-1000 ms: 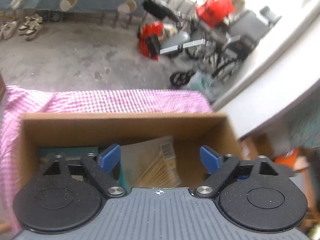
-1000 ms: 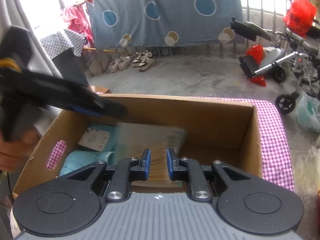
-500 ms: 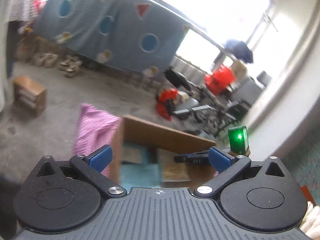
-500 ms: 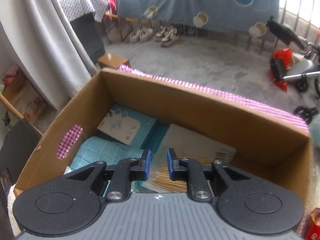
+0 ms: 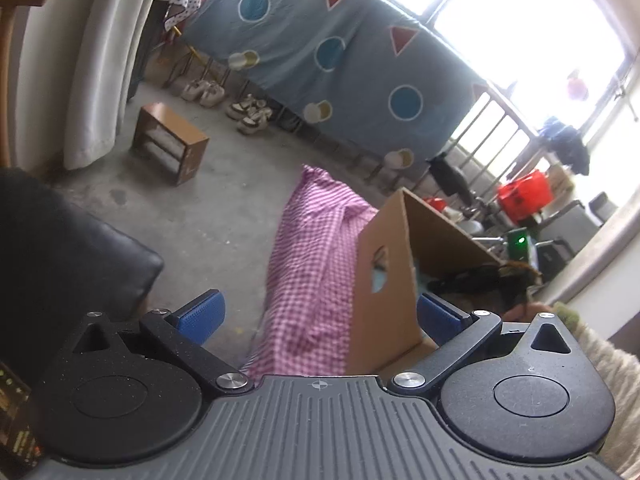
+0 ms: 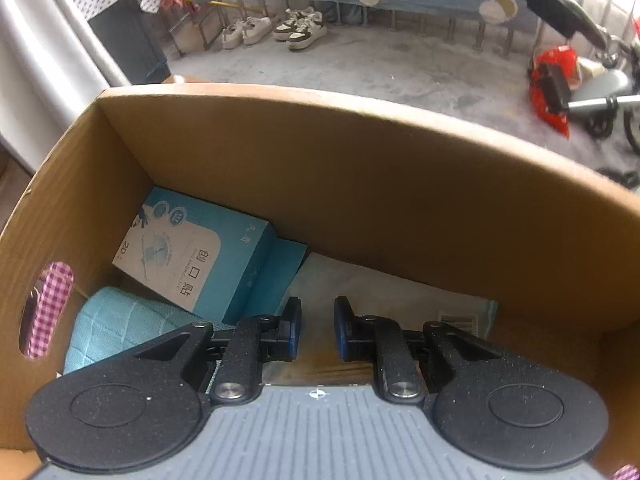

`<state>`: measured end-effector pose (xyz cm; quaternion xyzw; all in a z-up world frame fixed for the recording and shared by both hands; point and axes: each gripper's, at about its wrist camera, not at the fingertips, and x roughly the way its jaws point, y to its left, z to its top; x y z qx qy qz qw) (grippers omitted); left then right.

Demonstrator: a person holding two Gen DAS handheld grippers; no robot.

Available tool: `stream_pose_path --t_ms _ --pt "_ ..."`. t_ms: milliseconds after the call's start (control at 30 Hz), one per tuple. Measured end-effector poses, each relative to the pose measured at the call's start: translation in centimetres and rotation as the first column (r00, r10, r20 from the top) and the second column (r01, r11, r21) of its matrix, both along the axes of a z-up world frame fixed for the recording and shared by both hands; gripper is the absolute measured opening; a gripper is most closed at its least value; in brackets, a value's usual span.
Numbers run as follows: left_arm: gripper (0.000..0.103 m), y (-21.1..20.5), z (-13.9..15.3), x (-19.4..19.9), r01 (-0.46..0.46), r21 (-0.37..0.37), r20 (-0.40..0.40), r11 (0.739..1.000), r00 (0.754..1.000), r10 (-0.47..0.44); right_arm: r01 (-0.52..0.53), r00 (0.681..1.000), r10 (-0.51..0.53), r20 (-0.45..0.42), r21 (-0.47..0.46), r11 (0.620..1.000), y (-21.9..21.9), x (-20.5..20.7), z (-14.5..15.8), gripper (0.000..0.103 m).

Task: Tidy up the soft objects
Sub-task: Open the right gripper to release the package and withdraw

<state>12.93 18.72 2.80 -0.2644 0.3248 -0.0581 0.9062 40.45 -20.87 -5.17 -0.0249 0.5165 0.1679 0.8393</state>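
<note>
The right gripper hangs low inside the open cardboard box, pointing steeply down. Its fingers sit nearly pressed together with only a thin gap, and nothing is pinched between them. It has sunk deeper into the box than a second ago, when it looked in from above the rim.

Just under those fingers lies a flat pale packet with a barcode. Beside it, to the left, a teal cloth is folded against the box wall, and behind that a blue carton leans in the far corner. These are the things being sorted, all already in the box.

The left gripper has swung away from the box to its outer side. Its fingers are spread as wide as they go, having just opened the last bit, and they are empty. Through them you see the box's side with its hand hole, standing on a pink checked cloth over the table.

Farther off are the concrete floor, a row of shoes and a blue hanging sheet.

My reading: the left hand has let go and is heading for another item, while the right tidies what is inside.
</note>
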Motion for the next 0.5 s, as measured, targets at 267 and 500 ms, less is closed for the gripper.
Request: stream_pose_path --t_ms 267,500 --pt "0.103 0.1 0.4 -2.0 0.008 0.041 0.052 0.999 0.999 -0.010 0.023 0.991 -0.031 0.134 0.061 0.998 -2.2 -3.3 6.1 0.020" --pt "0.103 -1.3 0.7 -3.7 0.048 0.042 0.071 0.998 0.996 -0.051 0.005 0.956 -0.057 0.289 0.178 0.984 -5.8 -12.5 14.1 0.020"
